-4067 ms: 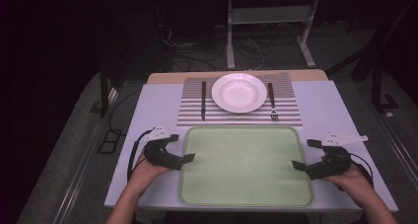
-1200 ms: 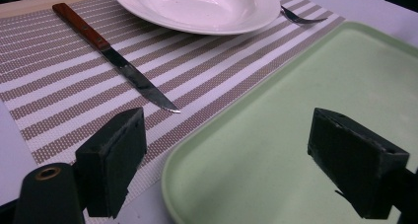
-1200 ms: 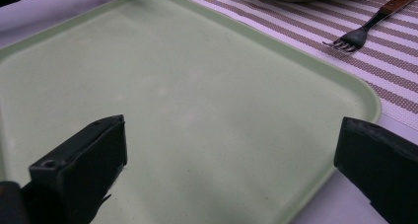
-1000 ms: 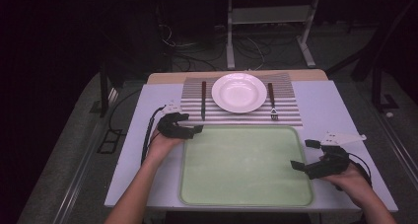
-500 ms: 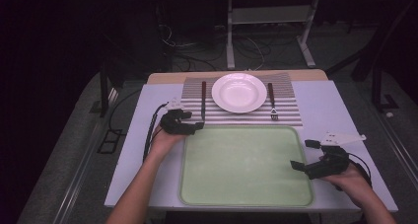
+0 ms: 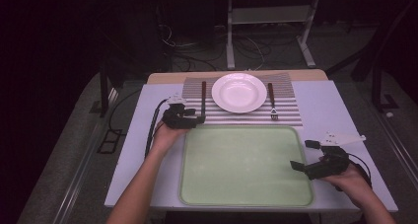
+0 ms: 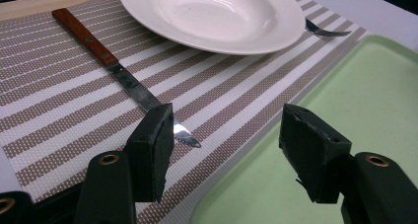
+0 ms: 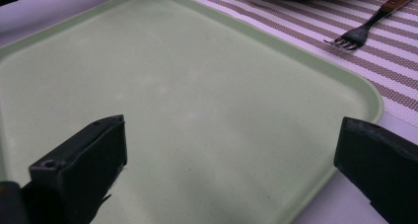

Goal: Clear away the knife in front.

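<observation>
A wooden-handled knife (image 6: 203, 98) lies on the striped placemat (image 6: 291, 111), left of a white plate (image 6: 239, 92). A fork (image 6: 271, 101) lies right of the plate. My left gripper (image 6: 198, 119) is open at the placemat's near left corner. In the left gripper view the knife (image 7: 98, 51) ends its blade tip just beside the left jaw of that gripper (image 7: 229, 135); nothing is held. My right gripper (image 6: 303, 155) is open over the right edge of the green tray (image 6: 246, 184). In the right gripper view its jaws (image 8: 231, 150) stand wide apart above the bare tray (image 8: 197, 86).
The plate (image 7: 217, 12) sits just beyond the knife, and the fork (image 8: 365, 29) points toward the tray's far corner. The tray's rim (image 7: 296, 120) runs along the placemat's near edge. Dark floor, cables and a metal stand lie past the table's far edge.
My left gripper has left the tray's left edge and moved forward to the knife's blade tip at the placemat. The right gripper has stayed where it was.
</observation>
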The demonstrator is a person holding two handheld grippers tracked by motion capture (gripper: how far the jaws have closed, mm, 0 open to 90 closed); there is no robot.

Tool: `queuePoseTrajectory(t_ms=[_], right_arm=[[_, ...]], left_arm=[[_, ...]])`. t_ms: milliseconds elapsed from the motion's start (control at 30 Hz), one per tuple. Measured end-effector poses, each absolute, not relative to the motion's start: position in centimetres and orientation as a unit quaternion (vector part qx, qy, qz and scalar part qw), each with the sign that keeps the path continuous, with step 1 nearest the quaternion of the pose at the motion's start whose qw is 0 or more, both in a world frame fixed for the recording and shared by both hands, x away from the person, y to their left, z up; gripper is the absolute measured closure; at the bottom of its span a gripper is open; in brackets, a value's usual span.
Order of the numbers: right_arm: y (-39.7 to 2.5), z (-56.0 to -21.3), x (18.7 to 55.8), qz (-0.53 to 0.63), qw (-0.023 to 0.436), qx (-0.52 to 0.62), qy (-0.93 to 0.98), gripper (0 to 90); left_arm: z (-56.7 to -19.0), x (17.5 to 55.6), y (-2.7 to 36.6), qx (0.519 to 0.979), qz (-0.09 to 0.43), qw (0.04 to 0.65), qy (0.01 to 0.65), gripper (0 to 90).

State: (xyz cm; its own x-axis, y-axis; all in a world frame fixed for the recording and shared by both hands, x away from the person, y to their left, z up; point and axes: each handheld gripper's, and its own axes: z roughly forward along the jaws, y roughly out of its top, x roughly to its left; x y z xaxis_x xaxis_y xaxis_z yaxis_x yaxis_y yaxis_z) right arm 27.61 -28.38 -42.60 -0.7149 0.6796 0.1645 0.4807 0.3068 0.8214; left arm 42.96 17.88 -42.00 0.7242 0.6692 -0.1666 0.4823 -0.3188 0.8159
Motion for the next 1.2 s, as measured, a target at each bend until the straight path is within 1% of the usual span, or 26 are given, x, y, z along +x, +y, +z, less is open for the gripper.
queuePoseTrajectory(t_ms=[100, 400, 633, 767, 1000, 1200], right_arm=[[-28.4, -42.6, 27.6, 0.464, 0.107, 0.363, 0.801, 0.0], [-28.5, -42.6, 27.6, 0.465, 0.108, 0.364, 0.8, 0.0], [-28.6, -42.5, 27.6, 0.468, 0.109, 0.366, 0.797, 0.0], [-28.7, -42.5, 27.6, 0.468, 0.109, 0.366, 0.797, 0.0], [-28.7, -42.5, 27.6, 0.47, 0.109, 0.367, 0.796, 0.0], [-28.7, -42.5, 27.6, 0.47, 0.108, 0.367, 0.796, 0.0]], left_arm=[[-42.0, 43.4, 17.7, 0.805, 0.103, 0.462, 0.359, 41.9], [-42.0, 44.5, 17.2, 0.806, 0.107, 0.458, 0.36, 48.5], [-42.1, 45.8, 16.6, 0.808, 0.116, 0.451, 0.361, 56.4], [-42.2, 46.6, 16.4, 0.809, 0.118, 0.447, 0.363, 58.3], [-42.3, 47.8, 16.3, 0.807, 0.117, 0.445, 0.371, 67.4], [-42.6, 48.8, 15.8, 0.812, 0.117, 0.435, 0.372, 78.5]])
